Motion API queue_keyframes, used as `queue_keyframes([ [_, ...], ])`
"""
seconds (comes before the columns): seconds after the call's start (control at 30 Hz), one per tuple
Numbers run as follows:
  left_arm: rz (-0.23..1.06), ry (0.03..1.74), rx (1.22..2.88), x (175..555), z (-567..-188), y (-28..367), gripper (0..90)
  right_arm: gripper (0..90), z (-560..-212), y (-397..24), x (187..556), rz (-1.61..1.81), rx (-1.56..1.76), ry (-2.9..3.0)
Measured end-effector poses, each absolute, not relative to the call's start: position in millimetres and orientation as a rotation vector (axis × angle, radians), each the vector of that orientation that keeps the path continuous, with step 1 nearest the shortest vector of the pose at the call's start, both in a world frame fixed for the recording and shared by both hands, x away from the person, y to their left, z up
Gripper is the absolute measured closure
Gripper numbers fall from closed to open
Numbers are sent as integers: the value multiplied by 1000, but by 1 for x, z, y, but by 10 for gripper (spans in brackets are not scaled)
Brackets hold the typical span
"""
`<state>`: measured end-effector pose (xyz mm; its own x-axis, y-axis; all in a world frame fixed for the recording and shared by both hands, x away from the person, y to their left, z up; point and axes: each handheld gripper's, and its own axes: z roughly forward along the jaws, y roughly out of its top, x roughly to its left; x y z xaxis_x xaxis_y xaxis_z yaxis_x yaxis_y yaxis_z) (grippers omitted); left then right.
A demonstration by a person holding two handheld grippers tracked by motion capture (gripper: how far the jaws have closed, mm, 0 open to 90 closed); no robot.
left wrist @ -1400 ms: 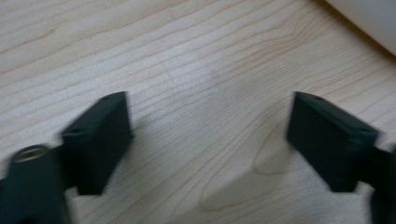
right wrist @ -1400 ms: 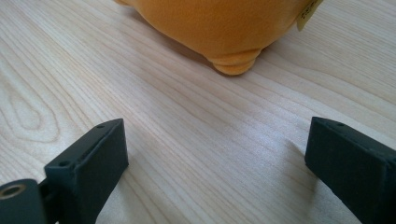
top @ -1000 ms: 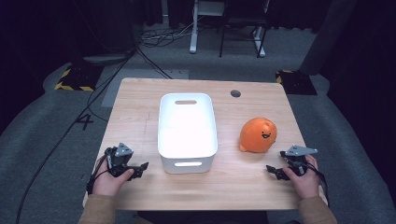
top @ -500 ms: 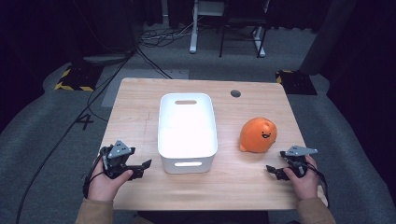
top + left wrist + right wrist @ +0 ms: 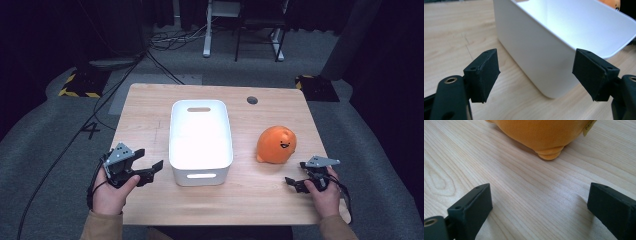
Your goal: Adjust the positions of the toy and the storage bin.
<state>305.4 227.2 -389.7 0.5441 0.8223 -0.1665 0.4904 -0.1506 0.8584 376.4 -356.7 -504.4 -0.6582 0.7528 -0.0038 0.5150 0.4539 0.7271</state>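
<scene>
Two grippers, both empty.

High view: white plastic bin (image 5: 201, 140) sits mid-desk, long axis running near to far. Orange plush toy (image 5: 276, 144) rests on the desk (image 5: 150, 107) to the bin's right, apart from it. Left gripper (image 5: 146, 171) is held above the near-left desk, tips aimed at the bin's near-left corner, jaws parted with nothing between them. Right gripper (image 5: 295, 183) lies low on the near-right desk, just near of the plush. Risk, as I judge it: a sideways sweep by the left gripper would shove the light bin toward the plush.

Left gripper view: jaws released, framing the bin's (image 5: 564, 45) rounded corner; neither pad touches it. Closing here would likely pinch nothing or slip off the curved wall and skid the bin.

Right gripper view: jaws wide apart over bare wood, plush's (image 5: 541, 132) underside just beyond. Soft, rounded body: a low, shallow pinch may catch only fabric and let the toy roll away.
</scene>
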Motion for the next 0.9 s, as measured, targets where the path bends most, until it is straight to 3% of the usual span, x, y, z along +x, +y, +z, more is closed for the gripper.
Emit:
queue_keyframes([
  [0.33, 439, 992, 1708, 311, -378, 217, 217, 59, -504, -357, 376, 1024, 1080, 2383],
  [0.9, 423, 904, 1767, 329, -378, 186, 262, 58, -505, -357, 377, 1023, 1077, 2382],
])
